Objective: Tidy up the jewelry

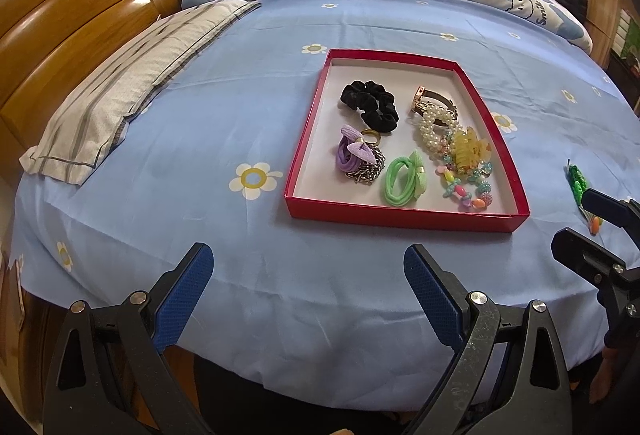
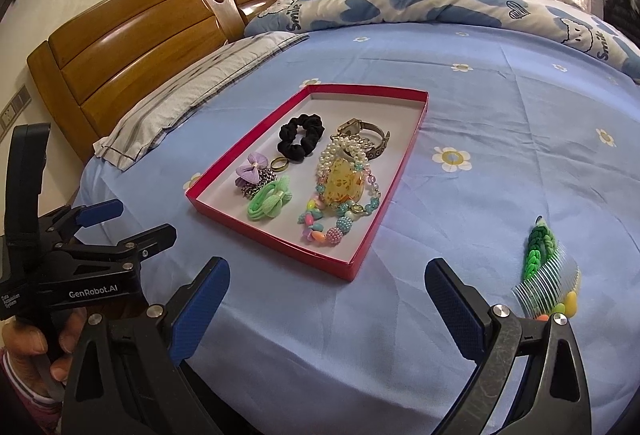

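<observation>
Nearest the lens, the left hand-held gripper [image 1: 308,267] hovers over the near edge of the bed [image 1: 256,115], its blue-padded fingers spread wide apart with nothing between them. The right hand-held gripper [image 2: 328,283] hangs beside it, jaws likewise parted and empty.

Just beyond both sits a shallow red tray [image 1: 308,139] on the blue flowered sheet. Inside it lie a black scrunchie [image 1: 370,105], a purple bow hair tie [image 1: 354,155] resting on a metal chain [image 1: 370,171], a gold ring [image 1: 370,136] touching them, a green hair tie [image 1: 402,179], a watch [image 1: 430,103], a pearl bracelet [image 1: 432,127], a yellow claw clip [image 1: 468,149] and a coloured bead bracelet [image 1: 472,191], the last four bunched along the right side.

Outside the tray, to its right, a green braided hair comb [image 2: 544,263] lies on the sheet, close to the right gripper's outer finger.
</observation>
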Tool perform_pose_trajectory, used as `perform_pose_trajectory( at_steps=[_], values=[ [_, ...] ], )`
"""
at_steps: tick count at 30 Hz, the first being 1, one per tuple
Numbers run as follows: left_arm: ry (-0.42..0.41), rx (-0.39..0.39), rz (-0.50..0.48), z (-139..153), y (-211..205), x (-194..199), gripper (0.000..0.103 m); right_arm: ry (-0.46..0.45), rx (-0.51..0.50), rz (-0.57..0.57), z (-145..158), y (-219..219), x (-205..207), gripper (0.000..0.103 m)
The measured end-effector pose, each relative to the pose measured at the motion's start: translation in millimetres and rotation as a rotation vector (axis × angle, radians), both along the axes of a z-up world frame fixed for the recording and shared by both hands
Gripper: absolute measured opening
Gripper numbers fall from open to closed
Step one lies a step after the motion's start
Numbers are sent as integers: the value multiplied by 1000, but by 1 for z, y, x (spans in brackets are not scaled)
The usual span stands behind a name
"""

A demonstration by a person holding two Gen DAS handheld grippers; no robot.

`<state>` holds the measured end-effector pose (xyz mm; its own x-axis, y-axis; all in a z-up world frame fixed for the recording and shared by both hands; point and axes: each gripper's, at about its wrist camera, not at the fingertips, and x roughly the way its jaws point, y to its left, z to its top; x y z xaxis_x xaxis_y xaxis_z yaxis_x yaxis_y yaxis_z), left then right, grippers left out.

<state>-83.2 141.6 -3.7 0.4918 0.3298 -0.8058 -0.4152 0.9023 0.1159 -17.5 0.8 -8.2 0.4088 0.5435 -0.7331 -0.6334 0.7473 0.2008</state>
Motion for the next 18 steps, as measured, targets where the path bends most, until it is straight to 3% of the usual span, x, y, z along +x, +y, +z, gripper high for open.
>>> perform_pose_trajectory(
  at_steps=[18],
  values=[
    [-3,2,6,0,1,-1,97,-5,5,-2,2,2,3,99]
  ],
)
